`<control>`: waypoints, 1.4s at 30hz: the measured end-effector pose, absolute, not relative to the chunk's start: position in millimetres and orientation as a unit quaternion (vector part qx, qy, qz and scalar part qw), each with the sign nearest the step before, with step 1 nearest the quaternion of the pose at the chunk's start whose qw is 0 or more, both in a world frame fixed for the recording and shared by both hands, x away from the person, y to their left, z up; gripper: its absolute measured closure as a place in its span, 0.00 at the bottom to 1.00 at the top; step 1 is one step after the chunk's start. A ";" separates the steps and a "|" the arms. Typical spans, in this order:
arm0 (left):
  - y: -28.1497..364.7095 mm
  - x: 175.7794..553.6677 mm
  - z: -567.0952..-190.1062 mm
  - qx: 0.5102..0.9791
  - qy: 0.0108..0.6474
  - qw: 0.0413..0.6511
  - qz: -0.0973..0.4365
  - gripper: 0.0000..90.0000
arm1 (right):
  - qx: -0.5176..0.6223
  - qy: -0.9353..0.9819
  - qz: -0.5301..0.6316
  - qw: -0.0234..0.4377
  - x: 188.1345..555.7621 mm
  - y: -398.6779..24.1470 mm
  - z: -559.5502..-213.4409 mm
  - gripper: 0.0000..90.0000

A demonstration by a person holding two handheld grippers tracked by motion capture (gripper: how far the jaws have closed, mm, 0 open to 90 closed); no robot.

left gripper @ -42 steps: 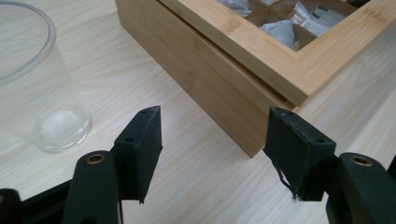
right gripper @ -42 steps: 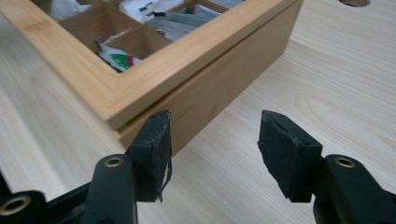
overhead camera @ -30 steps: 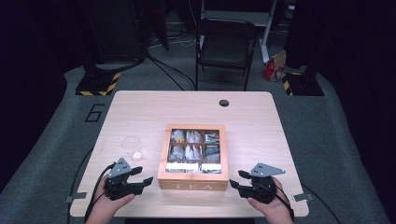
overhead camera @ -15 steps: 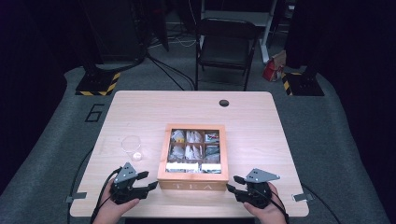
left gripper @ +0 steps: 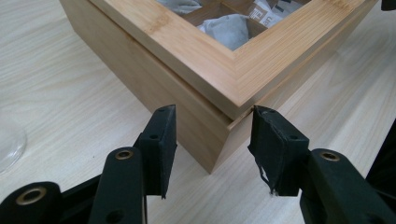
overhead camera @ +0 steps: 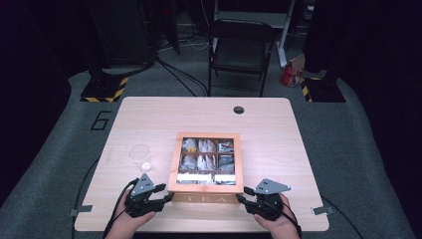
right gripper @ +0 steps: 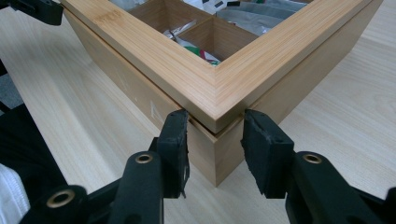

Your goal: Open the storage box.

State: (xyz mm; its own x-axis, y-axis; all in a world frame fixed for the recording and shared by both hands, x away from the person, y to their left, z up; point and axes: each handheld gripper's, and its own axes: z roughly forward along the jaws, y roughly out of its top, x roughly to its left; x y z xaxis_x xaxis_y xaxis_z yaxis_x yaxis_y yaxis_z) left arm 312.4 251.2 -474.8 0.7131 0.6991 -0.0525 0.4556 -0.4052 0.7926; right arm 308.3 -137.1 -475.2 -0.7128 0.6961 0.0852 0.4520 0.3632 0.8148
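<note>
Both grippers' fingers closing in, seemingly touching tea box (overhead camera: 205,164) corners; light wood table (overhead camera: 268,129), dark room.

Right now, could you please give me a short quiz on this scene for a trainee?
1. True or false: the box stands with its lid raised.
2. Which part of the box do the left gripper and the right gripper each straddle? A: a near corner. B: a far corner. C: the middle of a side.
3. Fill in: in the high view, the glass lies to the box's ____.
Key: 1 false; 2 A; 3 left.
</note>
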 end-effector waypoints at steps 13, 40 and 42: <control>241.9 309.3 -471.1 0.827 0.341 0.418 0.158 0.61 | 0.347 0.816 0.437 0.150 307.5 -134.7 -473.3 0.67; 241.1 317.6 -424.4 0.812 0.350 0.435 0.172 0.54 | 0.342 0.803 0.453 0.182 311.1 -134.1 -429.4 0.60; 241.8 318.7 -421.9 0.810 0.349 0.438 0.173 0.54 | 0.342 0.801 0.455 0.185 312.8 -134.3 -425.5 0.57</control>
